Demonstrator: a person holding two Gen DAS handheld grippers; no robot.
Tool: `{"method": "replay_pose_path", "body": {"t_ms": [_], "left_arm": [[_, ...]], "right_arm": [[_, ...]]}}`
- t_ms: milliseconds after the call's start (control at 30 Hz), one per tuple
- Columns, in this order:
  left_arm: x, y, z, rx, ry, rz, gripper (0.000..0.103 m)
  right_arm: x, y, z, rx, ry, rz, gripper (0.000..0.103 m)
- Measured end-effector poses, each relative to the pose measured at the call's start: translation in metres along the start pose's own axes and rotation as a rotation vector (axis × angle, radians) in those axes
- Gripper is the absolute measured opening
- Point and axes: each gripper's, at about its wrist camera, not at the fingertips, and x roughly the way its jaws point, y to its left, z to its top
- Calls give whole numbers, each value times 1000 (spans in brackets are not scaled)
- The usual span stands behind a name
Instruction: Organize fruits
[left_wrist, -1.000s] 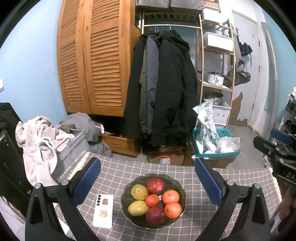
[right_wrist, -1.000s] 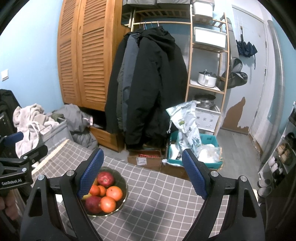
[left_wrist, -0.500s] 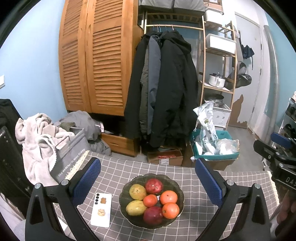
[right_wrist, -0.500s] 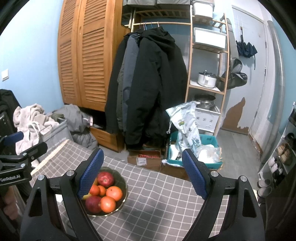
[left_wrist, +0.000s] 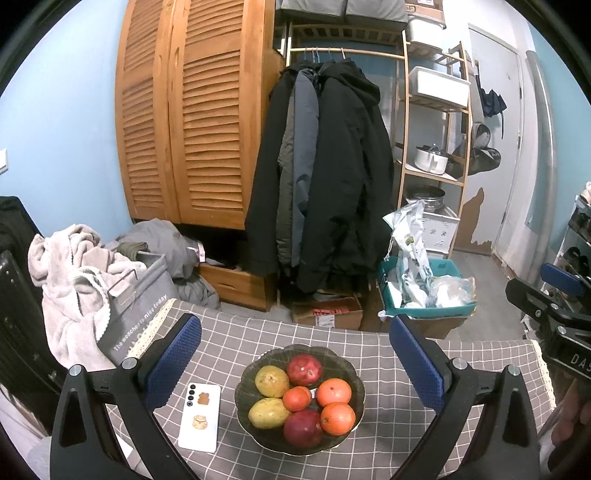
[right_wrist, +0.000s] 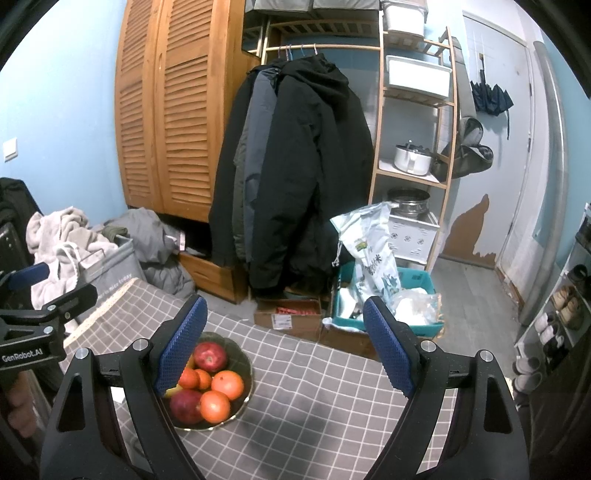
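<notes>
Barely anything's changed over the last second, left gripper (left_wrist: 295, 360) just drifted slightly, both it and right gripper (right_wrist: 286, 345) wide open and empty, all 7 fruits sitting in the dark bowl (left_wrist: 354, 376) beside the phone (left_wrist: 200, 417).

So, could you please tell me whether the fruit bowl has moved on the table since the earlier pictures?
No. The fruit bowl remains beside the phone, on the same tablecloth squares.
</notes>
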Motion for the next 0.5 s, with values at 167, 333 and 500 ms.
{"method": "replay_pose_path", "body": {"t_ms": [167,333,500], "left_arm": [[0,0,0,2,-2,-1,102],[0,0,1,0,-5,-3,102],[-1,1,2,0,-5,-6,102]], "right_arm": [[0,0,0,0,0,0,85],[0,0,0,0,0,0,85],[0,0,0,0,0,0,85]]}}
